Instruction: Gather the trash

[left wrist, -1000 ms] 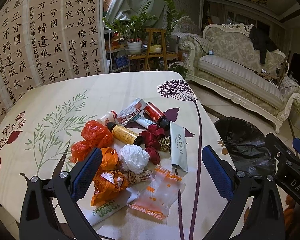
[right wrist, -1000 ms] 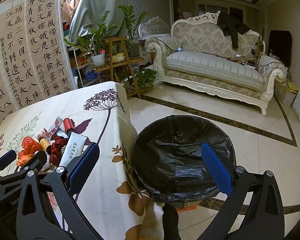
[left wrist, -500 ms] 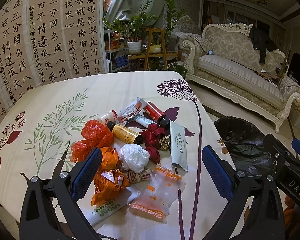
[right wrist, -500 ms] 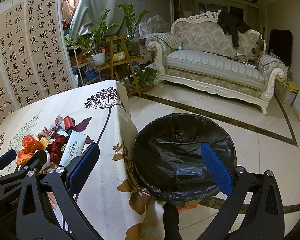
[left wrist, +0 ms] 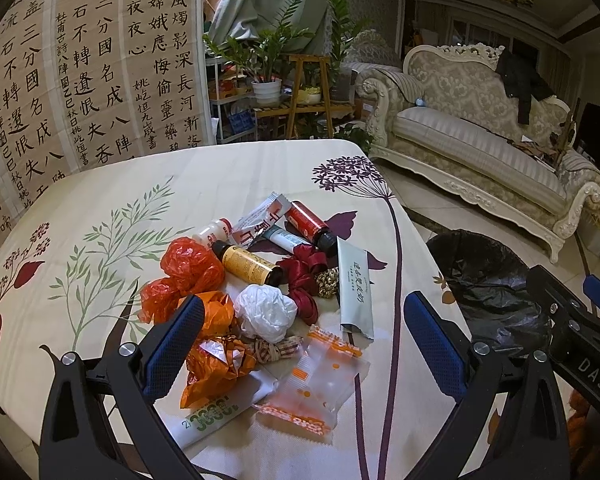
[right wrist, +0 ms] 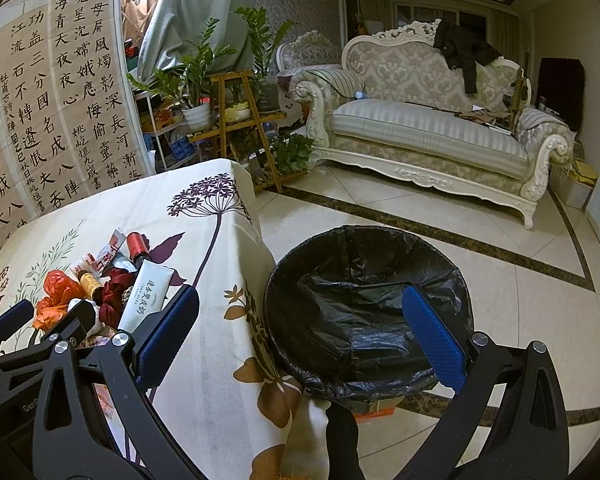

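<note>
A pile of trash lies on the floral tablecloth (left wrist: pixel 228 176): a white crumpled ball (left wrist: pixel 265 312), orange plastic wads (left wrist: pixel 190 266), a yellow bottle (left wrist: pixel 249 266), a red bottle (left wrist: pixel 310 224), a red ribbon (left wrist: pixel 305 280), a grey-green sachet (left wrist: pixel 354 286), a clear orange-dotted wrapper (left wrist: pixel 320 380) and a white tube (left wrist: pixel 216 412). My left gripper (left wrist: pixel 300 338) is open and empty, hovering over the pile's near side. My right gripper (right wrist: pixel 300 328) is open and empty, above the table edge beside the black-lined bin (right wrist: pixel 364 304). The bin also shows in the left wrist view (left wrist: pixel 488 284).
The table's right edge (right wrist: pixel 260 248) drops beside the bin. A cream sofa (right wrist: pixel 428 132) stands across the tiled floor. A wooden plant stand (right wrist: pixel 244 120) with potted plants and a calligraphy screen (left wrist: pixel 80 72) stand behind the table.
Both views are almost unchanged; the right gripper has drifted slightly, and the bin sits a little higher in its view.
</note>
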### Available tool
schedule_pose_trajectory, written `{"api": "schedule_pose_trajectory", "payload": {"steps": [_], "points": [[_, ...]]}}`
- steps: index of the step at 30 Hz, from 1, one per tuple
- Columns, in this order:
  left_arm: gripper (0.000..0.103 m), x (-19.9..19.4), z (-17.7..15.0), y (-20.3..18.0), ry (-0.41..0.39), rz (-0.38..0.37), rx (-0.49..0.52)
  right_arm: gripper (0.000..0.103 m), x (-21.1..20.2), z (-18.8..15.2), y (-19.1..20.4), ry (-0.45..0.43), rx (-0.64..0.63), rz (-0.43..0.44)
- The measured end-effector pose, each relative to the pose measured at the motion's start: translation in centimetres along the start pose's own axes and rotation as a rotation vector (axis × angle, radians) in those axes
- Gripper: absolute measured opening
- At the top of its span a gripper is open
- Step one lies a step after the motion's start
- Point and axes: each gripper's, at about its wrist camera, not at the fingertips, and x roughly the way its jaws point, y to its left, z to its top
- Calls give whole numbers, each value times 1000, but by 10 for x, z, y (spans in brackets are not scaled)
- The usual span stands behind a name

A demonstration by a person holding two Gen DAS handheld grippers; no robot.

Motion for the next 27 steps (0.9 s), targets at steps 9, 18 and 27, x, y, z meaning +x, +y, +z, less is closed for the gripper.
{"api": "schedule_pose_trajectory", "payload": {"steps": [9,18,27], "points": [[97,-1,1,-3,9,-13,10,99,1,-5,2,8,2,-2],[96,-3,2,19,14,0,-26,99,1,-5,4,27,0,12],[93,-9,-10,54,29,43,-40,81,6,-9,15,79,-10,58]]}}
